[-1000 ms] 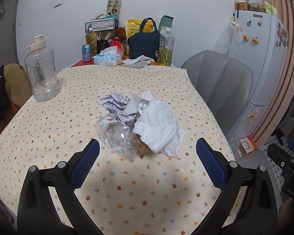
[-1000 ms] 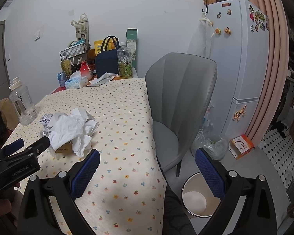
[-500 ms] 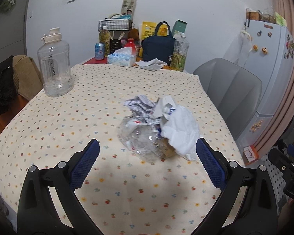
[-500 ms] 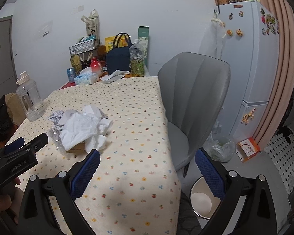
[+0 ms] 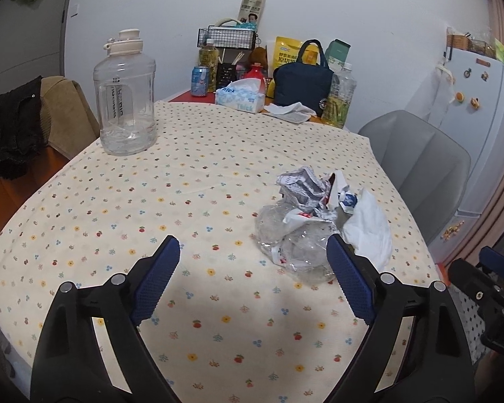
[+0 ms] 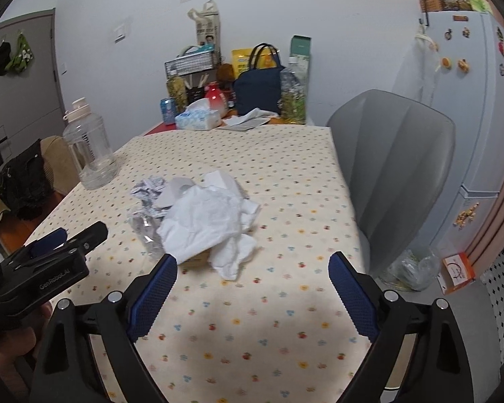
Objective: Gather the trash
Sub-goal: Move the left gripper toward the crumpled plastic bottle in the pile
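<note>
Trash heap on the flowered tablecloth, both grippers hovering short of it, nothing held.

The trash pile (image 5: 314, 221) sits at about two o'clock from the left gripper (image 5: 253, 280), whose jaws are wide and closing on bare cloth; its right pad stands just in front of the crushed clear plastic bottle (image 5: 295, 245). That view shows the bottle and the crumpled printed paper (image 5: 302, 184) plainly. From the right gripper (image 6: 252, 294), jaws likewise wide and closing with nothing between them, the pile lies at eleven o'clock, white tissue (image 6: 211, 218) covering most of it, a brown box (image 6: 198, 259) peeking beneath. Only this view shows the door (image 6: 20, 84) at ten o'clock.
</note>
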`<state>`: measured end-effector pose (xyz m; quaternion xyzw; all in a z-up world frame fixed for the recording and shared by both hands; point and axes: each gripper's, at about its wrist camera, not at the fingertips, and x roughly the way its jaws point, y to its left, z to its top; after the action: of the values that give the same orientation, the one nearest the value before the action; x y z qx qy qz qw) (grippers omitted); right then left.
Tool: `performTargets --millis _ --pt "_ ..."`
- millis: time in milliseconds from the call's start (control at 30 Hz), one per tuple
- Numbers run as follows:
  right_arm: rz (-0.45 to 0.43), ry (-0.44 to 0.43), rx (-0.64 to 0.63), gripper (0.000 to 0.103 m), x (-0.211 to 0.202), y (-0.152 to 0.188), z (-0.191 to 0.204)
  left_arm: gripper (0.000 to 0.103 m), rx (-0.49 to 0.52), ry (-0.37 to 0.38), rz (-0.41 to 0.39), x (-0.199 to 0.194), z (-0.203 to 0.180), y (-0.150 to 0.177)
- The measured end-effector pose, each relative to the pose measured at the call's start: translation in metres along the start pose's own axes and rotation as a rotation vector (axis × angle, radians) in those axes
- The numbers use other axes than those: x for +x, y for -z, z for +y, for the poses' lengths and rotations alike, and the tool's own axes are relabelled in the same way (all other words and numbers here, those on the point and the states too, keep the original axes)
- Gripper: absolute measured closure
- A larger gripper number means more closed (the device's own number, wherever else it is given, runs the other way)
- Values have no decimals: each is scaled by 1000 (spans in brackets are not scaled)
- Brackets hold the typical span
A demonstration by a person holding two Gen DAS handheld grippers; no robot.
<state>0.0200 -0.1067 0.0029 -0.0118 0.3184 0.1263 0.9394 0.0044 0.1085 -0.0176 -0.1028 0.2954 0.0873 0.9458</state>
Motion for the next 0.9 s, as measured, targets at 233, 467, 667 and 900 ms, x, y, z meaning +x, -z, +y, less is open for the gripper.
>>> performTargets --millis 233,467,667,900 --pt "49 -59 -36 21 24 -1 22 16 -13 -24 28 15 15 1" --pt "103 -92 -64 30 53 1 41 16 -39 -40 52 29 34 2" --pt "132 -115 -67 53 70 0 47 16 -46 -40 69 39 42 0" --pt "151 -141 -115 100 73 0 50 16 -37 -11 61 40 33 -5"
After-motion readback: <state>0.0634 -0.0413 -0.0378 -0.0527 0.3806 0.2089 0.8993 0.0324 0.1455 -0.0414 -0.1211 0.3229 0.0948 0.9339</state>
